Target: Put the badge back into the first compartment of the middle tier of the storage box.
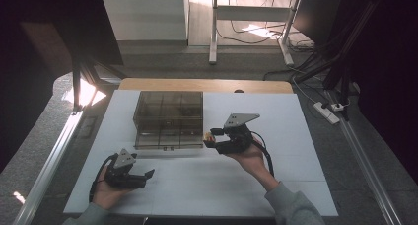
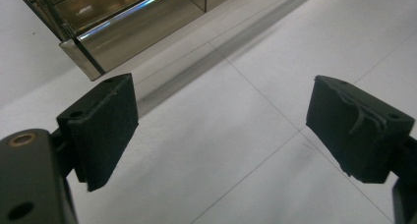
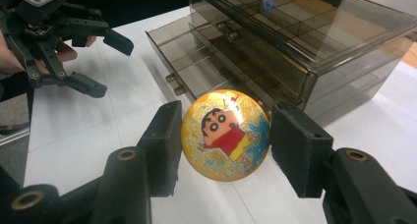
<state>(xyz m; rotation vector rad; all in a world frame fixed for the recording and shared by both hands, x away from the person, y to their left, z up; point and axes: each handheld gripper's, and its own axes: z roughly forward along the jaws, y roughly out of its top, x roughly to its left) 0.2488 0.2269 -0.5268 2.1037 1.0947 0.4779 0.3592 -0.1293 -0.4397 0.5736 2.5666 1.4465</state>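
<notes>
Both tongs sit near the front of the white table (image 1: 276, 136). Right gripper (image 3: 223, 135) pinches a round yellow ball (image 3: 225, 135) between its two black pads, one pad pressed to each side, so the ball hangs clear above the tabletop just in front of the smoky drawer box (image 3: 314, 42). Left gripper (image 2: 221, 126) stands spread wide with nothing between its pads, low over bare table near the box's front corner.

Seen from the right gripper view, the ball is glossy and smooth, golden yellow with a glittery speckle, and carries a printed cartoon child in a red shirt with black hair, plus blue patches at the edge; a bright glare sits on its top. In the high view the ball (image 1: 207, 136) is only a small yellow spot at the tip of the right gripper (image 1: 212, 137), beside the box's right front corner, and the picture cannot be read there.

Each pad is a blocky slab of matt black foam-like rubber; the left gripper view shows scuffs and scratch lines on one of them. Behind the pads come dark hard arms with brass-coloured rivets.

The drawer box (image 1: 168, 119) is clear brown-tinted plastic, rectangular, with flat walls and inner dividers. From above, its grid of compartments shows through the lid. The right gripper view shows stacked drawers, the lower ones pulled out a little, with small handles. The left gripper view catches a drawer's shiny front edge (image 2: 123, 32).

The table surface is matt white, crossed by thin seams.
</notes>
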